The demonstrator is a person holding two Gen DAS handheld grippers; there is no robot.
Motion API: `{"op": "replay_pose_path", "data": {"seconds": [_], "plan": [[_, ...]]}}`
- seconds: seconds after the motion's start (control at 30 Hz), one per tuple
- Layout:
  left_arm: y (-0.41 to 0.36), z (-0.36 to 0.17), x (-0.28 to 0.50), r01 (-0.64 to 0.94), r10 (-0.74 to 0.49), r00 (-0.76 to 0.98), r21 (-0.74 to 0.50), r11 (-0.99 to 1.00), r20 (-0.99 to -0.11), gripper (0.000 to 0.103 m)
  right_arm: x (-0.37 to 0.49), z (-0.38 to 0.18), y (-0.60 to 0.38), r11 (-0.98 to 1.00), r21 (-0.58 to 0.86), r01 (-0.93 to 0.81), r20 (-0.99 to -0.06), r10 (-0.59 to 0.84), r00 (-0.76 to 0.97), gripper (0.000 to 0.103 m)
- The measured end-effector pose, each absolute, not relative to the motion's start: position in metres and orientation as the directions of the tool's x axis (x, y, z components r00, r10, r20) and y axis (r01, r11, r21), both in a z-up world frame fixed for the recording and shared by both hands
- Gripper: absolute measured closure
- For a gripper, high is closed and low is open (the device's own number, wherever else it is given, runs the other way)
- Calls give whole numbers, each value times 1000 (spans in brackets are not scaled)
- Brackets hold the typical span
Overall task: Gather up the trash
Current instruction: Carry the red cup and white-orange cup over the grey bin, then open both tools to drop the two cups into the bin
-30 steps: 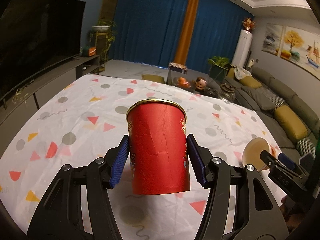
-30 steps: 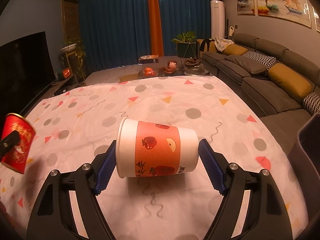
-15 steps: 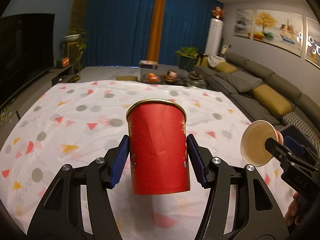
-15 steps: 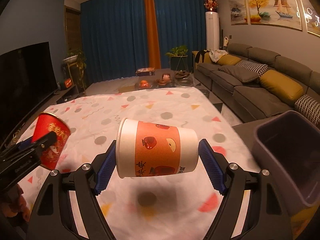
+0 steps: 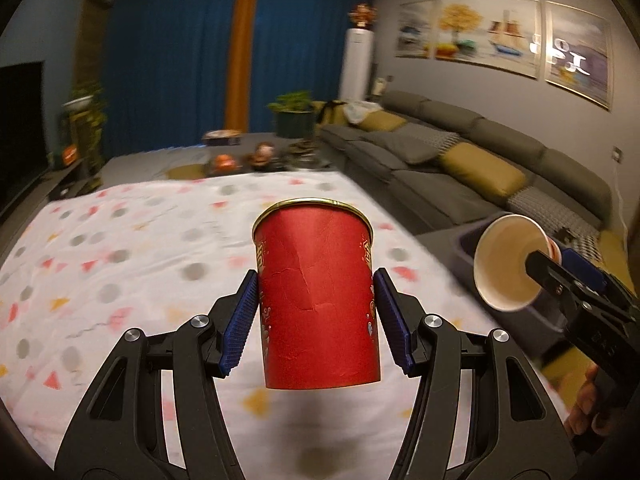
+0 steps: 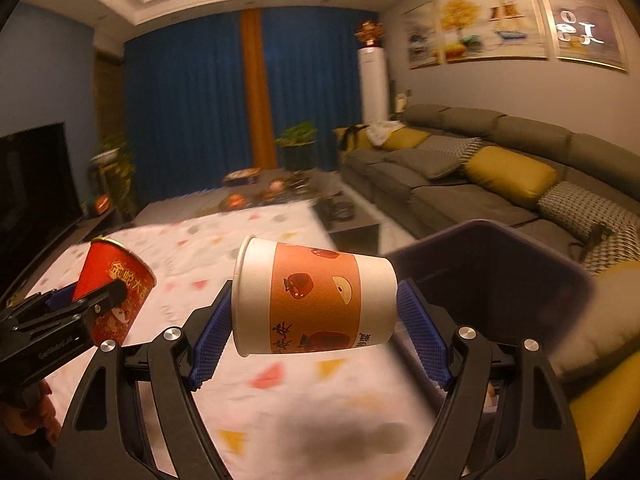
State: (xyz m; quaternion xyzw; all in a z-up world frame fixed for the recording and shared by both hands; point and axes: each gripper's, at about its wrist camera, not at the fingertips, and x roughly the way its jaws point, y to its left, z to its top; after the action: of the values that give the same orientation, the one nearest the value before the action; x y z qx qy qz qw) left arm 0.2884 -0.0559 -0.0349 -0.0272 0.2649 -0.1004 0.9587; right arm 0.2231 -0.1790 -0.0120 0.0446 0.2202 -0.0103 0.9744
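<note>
Paper cups, two of them, hang clear above the patterned sheet (image 5: 120, 248), one in each gripper. The left gripper (image 5: 316, 316) is clamped on the red cup (image 5: 316, 300), pads pressing its sides, mouth up and leaning slightly; an upright hold like this probably keeps any dregs inside. The right gripper (image 6: 316, 312) is clamped on the white cup with the orange apple band (image 6: 316, 296), which lies sideways, one pad at the rim end and one at the base end, likely because it was taken lying down.

Relative to the dark bin (image 6: 500, 280): the white cup's base sits just beside the bin's near rim, not yet over the opening; the red cup is farther off on the side away from the bin, over the sheet. The bin's mouth looks wide and unobstructed, with the grey sofa (image 6: 480, 168) behind it. Nothing stands between either cup and the rim, so I judge the white cup has the shorter, freer path in.
</note>
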Motion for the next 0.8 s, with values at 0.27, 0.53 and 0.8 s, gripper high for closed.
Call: {"op": "replay_pose_path", "data": {"seconds": [0.27, 0.53, 0.8], "plan": [[-147, -26, 298, 343, -365, 798, -136, 929, -479, 46, 214, -23, -263, 979, 59, 196, -416, -154, 896, 26], [-222, -38, 323, 476, -498, 721, -178, 861, -482, 46, 220, -47, -304, 966, 46, 254, -430, -210, 878, 26], [-256, -60, 347, 548, -581, 637, -232, 804, -507, 42, 219, -58, -319, 973, 13, 232, -421, -205, 883, 25]]}}
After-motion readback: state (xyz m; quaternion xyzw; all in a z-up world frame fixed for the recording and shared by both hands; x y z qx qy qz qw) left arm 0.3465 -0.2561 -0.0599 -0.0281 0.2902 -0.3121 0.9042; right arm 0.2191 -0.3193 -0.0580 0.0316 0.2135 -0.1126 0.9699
